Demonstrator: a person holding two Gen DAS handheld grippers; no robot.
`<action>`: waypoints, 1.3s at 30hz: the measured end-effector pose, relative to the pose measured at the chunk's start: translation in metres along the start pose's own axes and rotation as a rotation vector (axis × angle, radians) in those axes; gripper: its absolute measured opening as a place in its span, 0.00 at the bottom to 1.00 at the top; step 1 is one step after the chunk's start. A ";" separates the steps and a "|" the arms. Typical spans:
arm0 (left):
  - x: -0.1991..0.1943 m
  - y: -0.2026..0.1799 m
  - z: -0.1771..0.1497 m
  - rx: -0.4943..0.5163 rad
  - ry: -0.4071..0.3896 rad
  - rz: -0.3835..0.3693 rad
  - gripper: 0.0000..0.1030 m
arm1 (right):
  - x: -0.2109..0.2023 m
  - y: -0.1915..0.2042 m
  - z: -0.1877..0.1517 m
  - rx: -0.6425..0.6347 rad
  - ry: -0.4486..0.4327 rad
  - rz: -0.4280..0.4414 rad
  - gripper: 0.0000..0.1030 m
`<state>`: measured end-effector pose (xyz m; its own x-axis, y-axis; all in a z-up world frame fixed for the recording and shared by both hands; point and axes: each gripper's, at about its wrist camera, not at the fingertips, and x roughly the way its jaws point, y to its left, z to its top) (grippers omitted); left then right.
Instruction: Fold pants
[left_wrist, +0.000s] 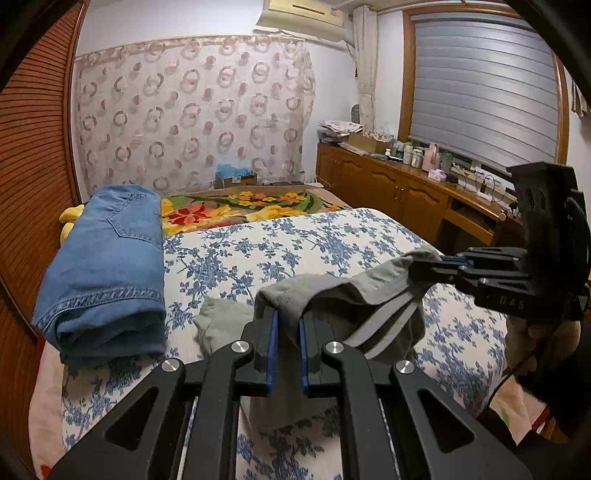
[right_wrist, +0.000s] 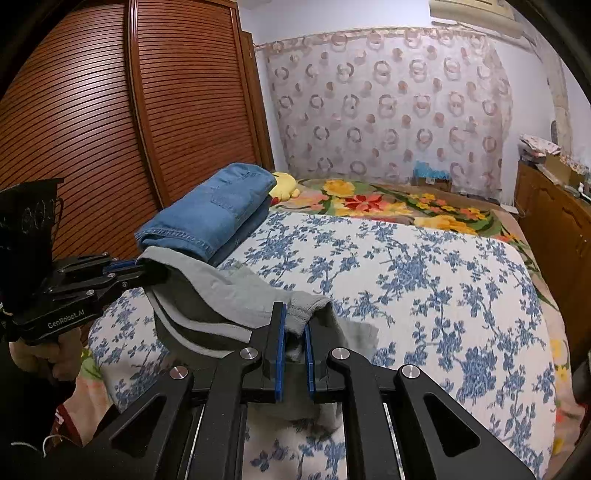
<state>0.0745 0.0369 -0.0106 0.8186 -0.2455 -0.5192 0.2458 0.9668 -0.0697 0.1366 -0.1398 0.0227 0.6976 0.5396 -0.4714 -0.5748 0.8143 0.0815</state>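
Left tool (left_wrist: 288, 321) clamped on grey pants (left_wrist: 332, 291), right tool (right_wrist: 294, 325) clamped likewise, above bed (right_wrist: 424, 280)

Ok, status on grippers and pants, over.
Left hand-held gripper and right hand-held gripper both shut on grey pants, lifted over bed. Folded jeans alongside, apart.
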 end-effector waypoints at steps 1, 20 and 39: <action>0.004 0.001 0.001 -0.002 0.002 0.004 0.09 | 0.005 -0.002 0.000 0.000 0.005 -0.004 0.08; 0.024 0.017 -0.010 -0.031 0.050 0.057 0.31 | 0.057 -0.009 0.000 0.015 0.079 -0.008 0.08; 0.034 0.030 -0.033 -0.068 0.121 0.055 0.73 | 0.071 -0.007 0.006 0.038 0.109 -0.032 0.17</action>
<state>0.0921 0.0604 -0.0585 0.7604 -0.1861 -0.6222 0.1632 0.9821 -0.0942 0.1928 -0.1056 -0.0062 0.6635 0.4886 -0.5666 -0.5349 0.8393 0.0973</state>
